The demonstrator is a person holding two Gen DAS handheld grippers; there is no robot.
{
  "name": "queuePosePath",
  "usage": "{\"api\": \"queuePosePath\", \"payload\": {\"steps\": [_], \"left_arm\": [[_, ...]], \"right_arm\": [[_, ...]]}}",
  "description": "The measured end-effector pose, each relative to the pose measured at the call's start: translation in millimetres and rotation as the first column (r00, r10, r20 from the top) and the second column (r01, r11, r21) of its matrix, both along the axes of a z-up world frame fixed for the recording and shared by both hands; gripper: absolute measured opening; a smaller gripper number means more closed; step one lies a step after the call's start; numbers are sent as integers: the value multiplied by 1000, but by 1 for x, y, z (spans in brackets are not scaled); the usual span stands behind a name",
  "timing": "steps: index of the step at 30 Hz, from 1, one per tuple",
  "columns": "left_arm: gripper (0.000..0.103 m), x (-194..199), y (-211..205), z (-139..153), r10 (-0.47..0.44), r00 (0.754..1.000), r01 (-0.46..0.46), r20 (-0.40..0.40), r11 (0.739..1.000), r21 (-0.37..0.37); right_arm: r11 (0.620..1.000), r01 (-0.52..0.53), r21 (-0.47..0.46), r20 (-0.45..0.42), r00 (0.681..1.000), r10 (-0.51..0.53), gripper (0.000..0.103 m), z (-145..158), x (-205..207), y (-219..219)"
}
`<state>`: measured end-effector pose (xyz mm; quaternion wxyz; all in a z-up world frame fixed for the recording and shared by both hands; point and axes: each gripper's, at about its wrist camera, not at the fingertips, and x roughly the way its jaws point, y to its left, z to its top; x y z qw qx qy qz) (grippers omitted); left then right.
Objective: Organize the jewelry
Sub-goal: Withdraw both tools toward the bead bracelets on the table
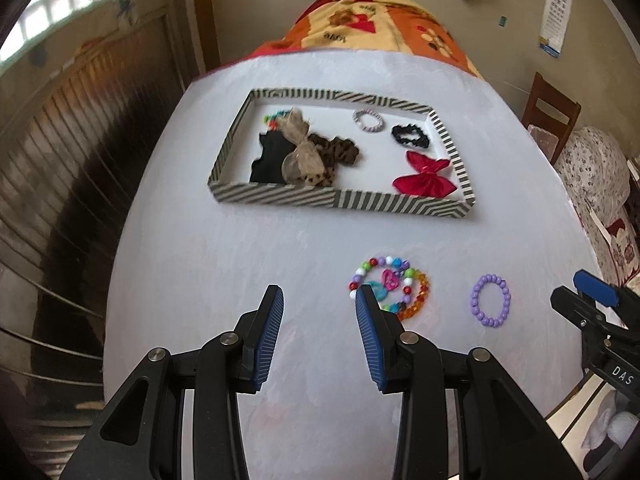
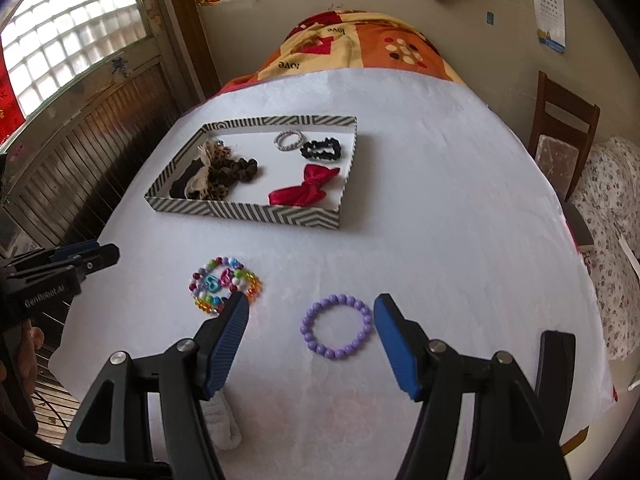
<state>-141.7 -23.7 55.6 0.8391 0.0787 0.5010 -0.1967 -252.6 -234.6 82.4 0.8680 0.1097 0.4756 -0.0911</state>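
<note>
Right claw (image 2: 311, 312), jaws spread wide and empty, above the purple bead bracelet (image 2: 338, 327) on the white counter (image 2: 440, 240). Left claw (image 1: 320, 300), also spread and empty, just beside the multicoloured bead bracelets (image 1: 390, 286). Farther back, the striped tray (image 1: 280, 194) holds a red bow (image 1: 424, 178), scrunchies and two small bracelets.

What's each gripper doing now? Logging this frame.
Left gripper: open, holding nothing.
Right gripper: open, empty, jaws either side of the purple bracelet.
</note>
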Motion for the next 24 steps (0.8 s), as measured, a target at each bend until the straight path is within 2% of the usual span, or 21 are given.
{"api": "queuePosePath", "payload": {"steps": [8, 14, 24], "left_arm": [[18, 11, 7, -20, -2, 996, -1, -88, 1000, -26], [18, 25, -2, -49, -43, 980, 31, -195, 998, -61], [18, 46, -26, -80, -92, 966, 86, -241, 996, -36]], "right_arm": [[1000, 12, 18, -43, 999, -11, 68, -21, -1, -3], [1000, 20, 23, -66, 998, -19, 68, -35, 2, -7], [998, 68, 20, -116, 991, -65, 68, -77, 2, -30]]}}
